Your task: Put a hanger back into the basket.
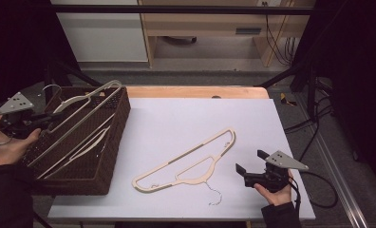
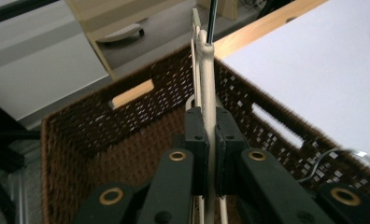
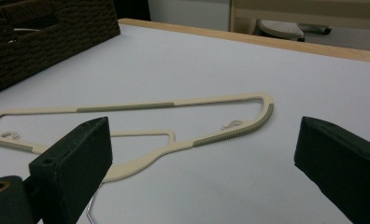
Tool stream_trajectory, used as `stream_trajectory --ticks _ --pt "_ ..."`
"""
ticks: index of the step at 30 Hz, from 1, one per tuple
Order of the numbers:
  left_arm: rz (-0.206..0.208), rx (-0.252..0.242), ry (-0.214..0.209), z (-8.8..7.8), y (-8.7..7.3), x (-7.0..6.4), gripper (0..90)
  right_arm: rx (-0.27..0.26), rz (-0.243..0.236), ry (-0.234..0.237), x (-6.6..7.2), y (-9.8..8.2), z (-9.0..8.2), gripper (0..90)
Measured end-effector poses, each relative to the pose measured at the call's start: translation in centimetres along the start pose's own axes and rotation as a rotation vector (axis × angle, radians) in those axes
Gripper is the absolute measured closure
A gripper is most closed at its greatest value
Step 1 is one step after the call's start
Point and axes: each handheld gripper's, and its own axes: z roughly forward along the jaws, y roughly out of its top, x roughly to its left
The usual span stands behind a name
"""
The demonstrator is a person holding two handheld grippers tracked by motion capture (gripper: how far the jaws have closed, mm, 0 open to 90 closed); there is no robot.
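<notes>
A light, stiff, slippery cream plastic hanger (image 2: 206, 79) is clamped edgewise by the closed left gripper (image 2: 210, 140) over the brown wicker basket (image 2: 141, 119), best held at its bar, while the right gripper (image 3: 202, 154) is held wide open and empty.

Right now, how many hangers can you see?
3, perhaps more hidden: one hanger on the table, one held hanger over the basket, one inside.
</notes>
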Motion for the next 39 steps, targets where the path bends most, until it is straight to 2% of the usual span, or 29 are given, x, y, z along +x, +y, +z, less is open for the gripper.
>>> stream_trajectory --ticks 5,7,13,18,21,22,24,25,26,28,29,30,32,36,38,39 --pt "-0.003 0.031 0.028 0.5 -1.5 0.2 86.1 0.003 -0.001 0.002 0.0 0.0 0.1 4.6" --pt "0.004 0.033 0.024 0.8 -2.0 0.1 86.2 0.004 0.003 0.003 0.1 0.0 0.1 4.7" --pt "0.058 0.094 0.032 2.6 -3.2 -1.1 86.2 0.003 -0.002 0.006 0.1 0.0 0.1 4.6" --pt "0.049 0.113 0.017 3.8 -4.6 -1.5 86.0 0.006 0.001 0.005 0.1 0.0 0.1 4.7" --pt "0.059 0.159 0.019 4.4 -4.9 -1.7 85.9 0.004 -0.004 0.004 0.1 -0.1 0.2 4.7" --pt "0.049 0.183 0.018 4.7 -5.1 -1.7 85.8 0.004 -0.004 0.005 0.1 -0.1 0.2 4.7" --pt "0.057 0.228 0.028 4.8 -5.4 -1.6 85.6 0.005 -0.008 0.007 0.1 -0.1 0.1 4.8" --pt "0.032 0.227 0.011 4.8 -5.6 -1.5 85.4 0.004 -0.006 0.006 0.1 -0.1 0.1 4.8" --pt "0.023 0.221 0.002 4.8 -5.7 -1.5 84.8 0.004 -0.006 0.007 0.1 -0.1 0.1 4.8" --pt "0.022 0.233 -0.022 4.7 -5.5 -1.6 84.0 0.004 -0.006 0.007 0.1 -0.1 0.1 4.8" --pt "0.034 0.248 -0.028 4.6 -5.4 -1.7 82.8 0.004 -0.005 0.007 0.1 0.0 0.1 4.9" --pt "0.009 0.242 -0.033 4.6 -5.3 -2.0 81.2 0.004 -0.006 0.006 0.1 0.0 0.1 4.8" --pt "0.011 0.243 -0.036 4.3 -5.1 -2.4 77.5 0.005 -0.004 0.007 0.1 0.0 0.1 4.9" --pt "0.0 0.201 -0.029 2.9 -4.3 -3.0 73.2 0.001 -0.001 0.01 0.2 0.1 0.0 5.0" --pt "-0.01 0.171 -0.021 2.1 -3.7 -3.4 71.7 0.001 -0.002 0.011 0.3 0.1 0.0 5.0" --pt "-0.023 0.137 -0.006 1.8 -3.5 -3.7 69.7 0.002 -0.002 0.01 0.3 0.1 0.0 5.0"
